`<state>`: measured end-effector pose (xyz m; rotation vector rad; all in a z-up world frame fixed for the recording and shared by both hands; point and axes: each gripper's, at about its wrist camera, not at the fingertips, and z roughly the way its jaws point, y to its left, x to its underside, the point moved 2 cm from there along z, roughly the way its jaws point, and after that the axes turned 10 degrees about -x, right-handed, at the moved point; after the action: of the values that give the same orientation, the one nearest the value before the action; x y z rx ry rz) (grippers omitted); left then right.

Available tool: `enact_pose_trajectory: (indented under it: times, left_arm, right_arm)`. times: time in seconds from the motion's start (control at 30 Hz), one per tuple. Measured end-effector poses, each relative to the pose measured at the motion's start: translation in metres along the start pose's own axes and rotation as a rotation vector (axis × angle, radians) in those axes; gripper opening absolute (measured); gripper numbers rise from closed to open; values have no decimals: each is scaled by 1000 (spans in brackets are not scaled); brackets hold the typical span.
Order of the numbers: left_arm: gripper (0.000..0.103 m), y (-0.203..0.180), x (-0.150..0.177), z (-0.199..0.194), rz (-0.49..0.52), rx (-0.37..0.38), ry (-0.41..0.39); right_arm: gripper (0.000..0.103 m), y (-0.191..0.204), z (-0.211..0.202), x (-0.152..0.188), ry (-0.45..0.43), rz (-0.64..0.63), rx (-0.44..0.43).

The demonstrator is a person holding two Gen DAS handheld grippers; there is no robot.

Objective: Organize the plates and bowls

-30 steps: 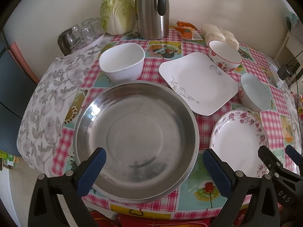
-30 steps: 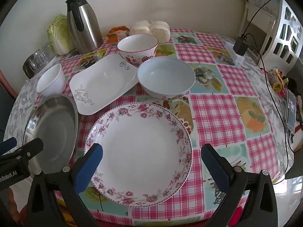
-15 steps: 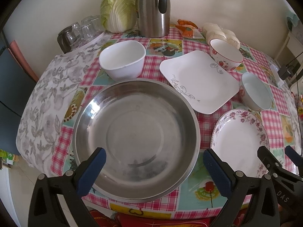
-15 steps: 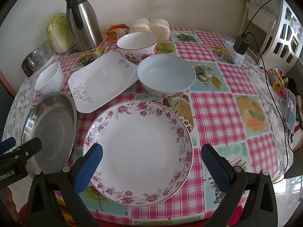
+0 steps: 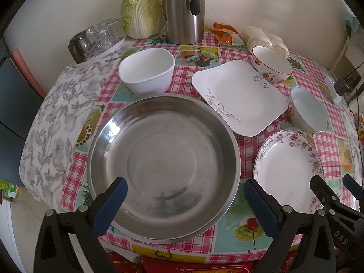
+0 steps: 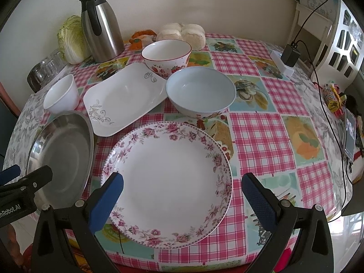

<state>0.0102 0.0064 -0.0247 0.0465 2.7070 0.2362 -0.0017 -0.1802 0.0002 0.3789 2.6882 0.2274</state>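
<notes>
So we're right at the start here, nothing stacked yet as far as we can tell. Using the big steel basin [image 5: 163, 166] as our landmark: it sits at the near edge of the table [image 6: 261, 132], left side. Just right of it is the floral round plate [image 6: 168, 182], close but with a strip of tablecloth between them. Behind the basin and off to its right is the square white plate [image 5: 238, 95], whose near corner comes right up to the basin's rim; we can't tell if they touch. Straight behind the basin is the white square-ish bowl [image 5: 146, 70], right at its far rim. Further right of the basin, past the square plate, are the pale blue bowl [image 6: 200, 91] and, behind that, the strawberry bowl [image 6: 167, 55].

Our left gripper [image 5: 184, 204] hangs over the basin's near rim, jaws spread wide, holding nothing. Our right gripper [image 6: 182, 195] does the same over the floral plate, also wide open and empty.

Our guess at the step: picking what to grab first. Next move probably means getting one finger under a rim and one over it, which is fiddly with a flat plate lying on cloth. Bowls look like easier grabs by the wall.

Beyond the dishes, far behind the basin: a steel thermos jug [image 5: 184, 11], a cabbage [image 5: 142, 6] and some upturned glasses [image 5: 100, 36].
</notes>
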Motion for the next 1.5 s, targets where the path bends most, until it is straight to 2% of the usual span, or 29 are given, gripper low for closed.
enact_pose_trajectory:
  times: [1.27,1.37,1.5]
  left_arm:
    - [103,2,0,5,-11,12,21]
    - [103,8,-2,6,-41,21,28]
    - [103,33,-7,13,-155,60,33]
  right_arm:
    - [103,3,4,-2,0,-5,-5]
    - [103,6,4,-7,-12,-8,-19]
    - [103,15,7,-17,-26,-14,-48]
